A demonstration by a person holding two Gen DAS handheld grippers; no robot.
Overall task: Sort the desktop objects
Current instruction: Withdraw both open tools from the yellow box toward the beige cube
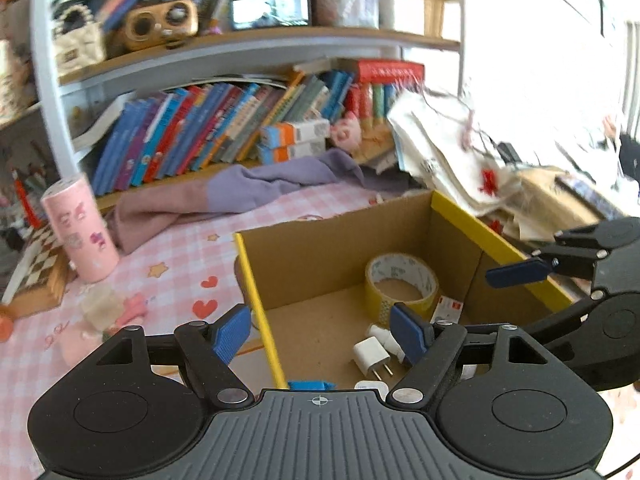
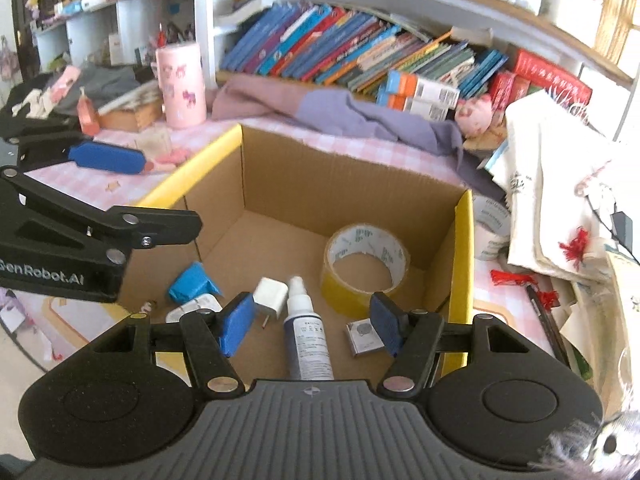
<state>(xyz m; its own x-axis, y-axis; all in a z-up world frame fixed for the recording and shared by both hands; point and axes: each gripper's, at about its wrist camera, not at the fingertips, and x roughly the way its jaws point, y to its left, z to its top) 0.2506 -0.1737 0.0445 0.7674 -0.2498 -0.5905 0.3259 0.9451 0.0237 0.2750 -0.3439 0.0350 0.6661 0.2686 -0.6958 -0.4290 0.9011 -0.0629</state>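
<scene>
The cardboard box [image 2: 352, 184] on the desk already holds the tape roll [image 2: 366, 258], spray bottle [image 2: 306, 328] and white charger [image 2: 270, 294]. Both claws, left [image 1: 322, 334] and right [image 2: 312, 330], hang open and empty above the box; crowded together there, they could collide or knock its yellow edge.

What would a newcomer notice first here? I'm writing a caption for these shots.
First, the open cardboard box with yellow edges in the middle of the pink checked desk, holding a roll of tape, a spray bottle and a white charger. Behind it, a leaning row of colourful books on the shelf, and a pink cup at the left.
</scene>
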